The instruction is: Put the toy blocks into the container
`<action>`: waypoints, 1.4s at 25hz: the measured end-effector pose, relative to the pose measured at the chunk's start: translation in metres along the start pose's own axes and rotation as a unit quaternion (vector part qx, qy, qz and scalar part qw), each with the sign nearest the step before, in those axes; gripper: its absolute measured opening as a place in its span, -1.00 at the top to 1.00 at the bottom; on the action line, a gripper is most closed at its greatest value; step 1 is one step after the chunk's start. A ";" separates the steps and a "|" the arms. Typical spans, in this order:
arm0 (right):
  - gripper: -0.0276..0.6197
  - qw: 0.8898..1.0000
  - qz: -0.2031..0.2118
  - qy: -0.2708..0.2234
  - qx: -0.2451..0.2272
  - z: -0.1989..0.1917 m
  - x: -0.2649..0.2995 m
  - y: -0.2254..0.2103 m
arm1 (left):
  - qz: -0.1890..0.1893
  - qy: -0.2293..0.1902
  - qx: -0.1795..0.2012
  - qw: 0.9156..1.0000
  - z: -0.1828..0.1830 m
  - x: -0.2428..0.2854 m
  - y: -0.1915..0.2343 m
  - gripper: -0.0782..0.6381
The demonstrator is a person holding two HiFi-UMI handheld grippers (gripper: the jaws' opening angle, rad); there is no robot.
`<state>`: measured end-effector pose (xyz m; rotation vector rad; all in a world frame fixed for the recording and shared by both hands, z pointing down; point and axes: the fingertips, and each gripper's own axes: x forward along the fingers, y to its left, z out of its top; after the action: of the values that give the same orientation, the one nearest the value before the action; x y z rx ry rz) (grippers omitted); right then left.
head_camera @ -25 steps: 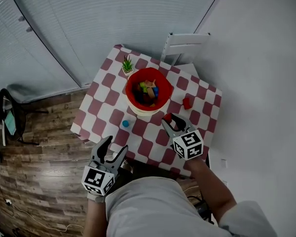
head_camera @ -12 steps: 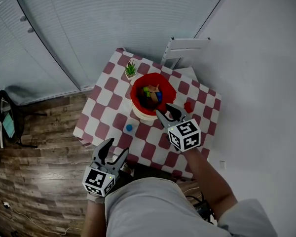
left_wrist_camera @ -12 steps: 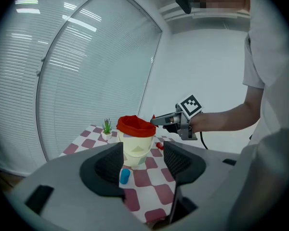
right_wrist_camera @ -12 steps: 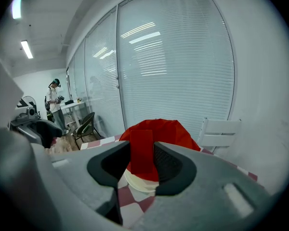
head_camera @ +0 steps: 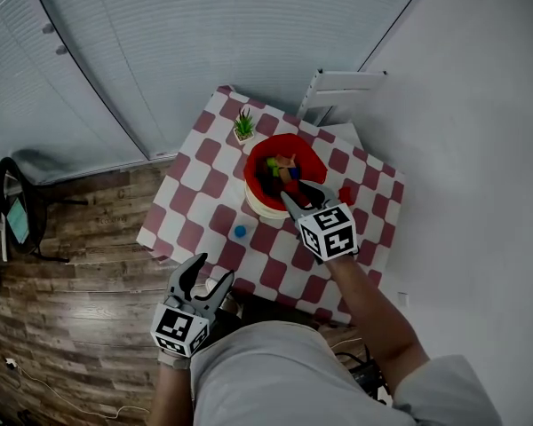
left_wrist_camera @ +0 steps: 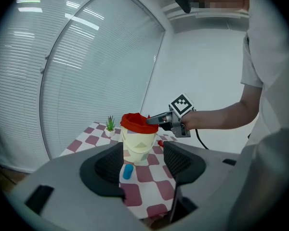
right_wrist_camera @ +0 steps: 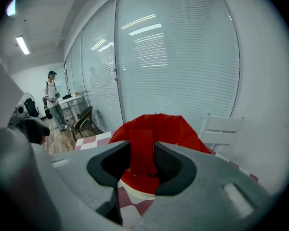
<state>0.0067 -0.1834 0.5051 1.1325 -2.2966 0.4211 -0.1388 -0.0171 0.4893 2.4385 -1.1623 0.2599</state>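
Note:
A cream bucket with a red liner [head_camera: 295, 147] stands on the checked table [head_camera: 195, 204] and holds several coloured blocks. My right gripper [head_camera: 300, 195] is at the bucket's near rim, shut on a red block [right_wrist_camera: 143, 148]; the liner [right_wrist_camera: 176, 125] fills the view just behind the block. A blue block [head_camera: 240, 232] lies on the cloth left of the bucket, and another red block [head_camera: 345, 193] lies to its right. My left gripper [head_camera: 213, 270] hangs open and empty off the table's near edge, with the bucket [left_wrist_camera: 136, 142] and blue block [left_wrist_camera: 128, 171] ahead of it.
A small potted plant [head_camera: 243, 124] stands at the table's far corner. A white chair [head_camera: 338, 94] is behind the table by the wall. Wood floor lies left, with a black chair [head_camera: 9, 216]. A person [right_wrist_camera: 52, 97] stands far off.
My right gripper has carried the red block from the cloth near the front up to the bucket's near rim. The left gripper has hardly moved.

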 end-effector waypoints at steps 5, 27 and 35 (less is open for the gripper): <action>0.44 1.000 0.000 0.008 -0.003 -0.004 0.003 0.000 | 0.003 0.002 -0.006 1.000 -0.003 -0.002 0.001 0.11; 0.41 0.988 -0.122 -0.050 0.081 -0.019 -0.067 -0.041 | -0.106 0.027 0.039 0.993 0.007 0.031 0.010 0.11; 0.41 0.979 -0.170 -0.014 0.110 -0.072 -0.092 -0.064 | -0.138 0.052 0.051 0.988 0.005 0.049 0.004 0.11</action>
<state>0.1277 -0.1288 0.5111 1.6171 -2.0591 0.5343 -0.1109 -0.0556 0.5030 2.6034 -0.7744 0.3635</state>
